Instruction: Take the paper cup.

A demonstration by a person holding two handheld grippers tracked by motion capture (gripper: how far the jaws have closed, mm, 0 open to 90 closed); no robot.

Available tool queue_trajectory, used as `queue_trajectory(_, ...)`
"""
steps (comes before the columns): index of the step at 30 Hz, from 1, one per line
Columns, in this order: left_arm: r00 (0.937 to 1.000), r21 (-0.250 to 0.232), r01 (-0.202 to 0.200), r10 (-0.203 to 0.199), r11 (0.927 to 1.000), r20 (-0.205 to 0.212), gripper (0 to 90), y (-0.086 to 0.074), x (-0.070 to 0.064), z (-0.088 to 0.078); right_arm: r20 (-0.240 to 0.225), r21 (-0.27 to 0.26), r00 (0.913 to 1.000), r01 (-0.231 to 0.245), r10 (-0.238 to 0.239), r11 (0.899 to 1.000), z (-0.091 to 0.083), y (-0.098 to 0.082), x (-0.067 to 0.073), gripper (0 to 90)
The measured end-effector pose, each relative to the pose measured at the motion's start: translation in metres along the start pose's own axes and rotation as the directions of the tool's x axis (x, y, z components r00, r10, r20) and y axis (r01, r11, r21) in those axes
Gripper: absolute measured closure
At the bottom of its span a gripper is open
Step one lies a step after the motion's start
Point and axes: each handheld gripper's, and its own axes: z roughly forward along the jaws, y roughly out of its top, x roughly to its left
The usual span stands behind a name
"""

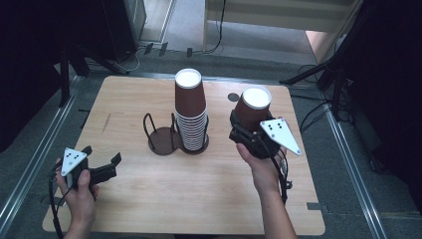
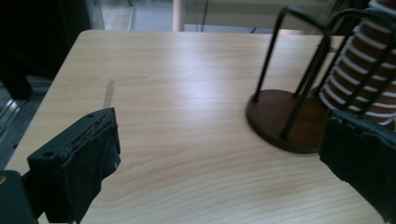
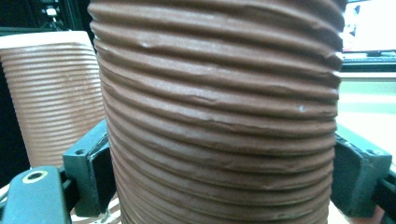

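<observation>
A tall stack of brown ribbed paper cups [image 1: 191, 112] stands upside down in the right ring of a black wire cup holder [image 1: 164, 137] at the table's middle. My right gripper [image 1: 249, 130] is shut on a single brown cup [image 1: 252, 108], held upside down and lifted just right of the stack. Up close, that cup [image 3: 219, 112] sits between the two black jaws, with the stack [image 3: 53, 93] behind at left. My left gripper [image 1: 102, 164] rests open near the front left edge. Its jaws stand wide apart with bare wood between them, the holder's empty round base [image 2: 280, 116] ahead at right.
The wooden table [image 1: 139, 199] has free room at front and left. A small dark round mark [image 1: 233, 97] lies near the far edge. Dark stands and cables [image 1: 318, 74] surround the table on the floor.
</observation>
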Motion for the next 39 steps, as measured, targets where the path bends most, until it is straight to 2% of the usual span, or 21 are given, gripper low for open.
queue_trajectory(1, 0.9991, -0.005, 0.013, -0.013, 0.9999, 0.042, 0.0, 0.005, -0.006, 0.0, -0.001, 0.004, 1.0, -0.005, 0.005, 1.0, -0.003, -0.003, -0.002, 12.4)
queue_trajectory(4, 0.9982, -0.013, 0.002, -0.002, 0.9999, 0.061, 0.0, 0.009, -0.013, 0.0, -0.006, 0.011, 0.9999, -0.011, 0.011, 1.0, -0.005, -0.006, -0.003, 12.4)
queue_trajectory(6, 0.9956, -0.021, -0.013, 0.015, 0.9997, 0.092, 0.0, 0.017, -0.021, 0.002, -0.006, 0.016, 1.0, -0.007, 0.007, 1.0, -0.011, -0.011, -0.004, 12.4)
queue_trajectory(12, 0.9906, -0.039, -0.031, 0.036, 0.9988, 0.132, 0.0, 0.029, -0.036, 0.005, 0.001, 0.025, 1.0, -0.001, 0.001, 1.0, -0.017, -0.019, -0.006, 12.4)
queue_trajectory(14, 0.9882, -0.045, -0.049, 0.055, 0.9978, 0.143, 0.0, 0.033, -0.042, 0.005, -0.005, 0.034, 0.9999, -0.015, 0.015, 0.999, -0.02, -0.024, -0.006, 12.4)
queue_trajectory(18, 0.9783, -0.064, -0.081, 0.092, 0.9946, 0.186, 0.0, 0.047, -0.057, 0.009, -0.016, 0.04, 0.9998, -0.013, 0.013, 0.999, -0.024, -0.031, -0.003, 12.4)
queue_trajectory(19, 0.9783, -0.064, -0.081, 0.092, 0.9946, 0.186, 0.0, 0.047, -0.057, 0.009, -0.016, 0.04, 0.9998, -0.013, 0.013, 0.999, -0.024, -0.031, -0.003, 12.4)
queue_trajectory(21, 0.9706, -0.079, -0.098, 0.113, 0.992, 0.213, 0.0, 0.055, -0.066, 0.01, -0.017, 0.045, 0.9999, 0.002, -0.001, 0.999, -0.026, -0.036, 0.001, 12.4)
queue_trajectory(22, 0.9706, -0.079, -0.098, 0.113, 0.992, 0.213, 0.0, 0.055, -0.066, 0.01, -0.017, 0.045, 0.9999, 0.002, -0.001, 0.999, -0.026, -0.036, 0.001, 12.4)
queue_trajectory(23, 0.9669, -0.084, -0.101, 0.117, 0.9914, 0.226, 0.0, 0.058, -0.07, 0.01, -0.019, 0.048, 0.9998, 0.004, -0.003, 0.999, -0.027, -0.038, 0.002, 12.4)
queue_trajectory(24, 0.9587, -0.089, -0.101, 0.121, 0.9909, 0.257, 0.0, 0.06, -0.075, 0.009, -0.019, 0.054, 0.9997, 0.017, -0.016, 0.998, -0.028, -0.042, 0.003, 12.4)
queue_trajectory(25, 0.9587, -0.089, -0.101, 0.121, 0.9909, 0.257, 0.0, 0.06, -0.075, 0.009, -0.019, 0.054, 0.9997, 0.017, -0.016, 0.998, -0.028, -0.042, 0.003, 12.4)
queue_trajectory(26, 0.9519, -0.088, -0.109, 0.13, 0.9901, 0.278, 0.0, 0.061, -0.079, 0.008, -0.019, 0.059, 0.9997, 0.017, -0.016, 0.998, -0.028, -0.044, 0.004, 12.4)
queue_trajectory(27, 0.9425, -0.095, -0.129, 0.152, 0.9871, 0.298, 0.0, 0.063, -0.084, 0.007, -0.02, 0.072, 0.9997, 0.017, -0.016, 0.997, -0.029, -0.047, 0.006, 12.4)
queue_trajectory(28, 0.9372, -0.093, -0.141, 0.164, 0.9855, 0.308, 0.0, 0.064, -0.087, 0.007, -0.02, 0.078, 0.9994, 0.031, -0.029, 0.996, -0.028, -0.048, 0.007, 12.4)
queue_trajectory(30, 0.936, -0.097, -0.145, 0.168, 0.9848, 0.309, 0.0, 0.066, -0.09, 0.007, -0.015, 0.083, 0.999, 0.043, -0.042, 0.996, -0.028, -0.048, 0.009, 12.4)
queue_trajectory(31, 0.934, -0.098, -0.162, 0.184, 0.982, 0.306, 0.0, 0.068, -0.092, 0.007, -0.014, 0.085, 0.9986, 0.053, -0.052, 0.995, -0.028, -0.049, 0.011, 12.4)
queue_trajectory(33, 0.9266, -0.099, -0.182, 0.204, 0.9783, 0.316, 0.0, 0.069, -0.094, 0.008, -0.024, 0.089, 0.9982, 0.056, -0.054, 0.994, -0.029, -0.054, 0.015, 12.4)
queue_trajectory(36, 0.9125, -0.088, -0.19, 0.209, 0.9779, 0.352, 0.0, 0.071, -0.096, 0.009, -0.023, 0.108, 0.9972, 0.073, -0.071, 0.991, -0.026, -0.062, 0.02, 12.5)
queue_trajectory(39, 0.8959, -0.09, -0.201, 0.22, 0.9754, 0.386, 0.0, 0.071, -0.1, 0.008, -0.022, 0.124, 0.9942, 0.107, -0.105, 0.987, -0.024, -0.072, 0.026, 12.5)
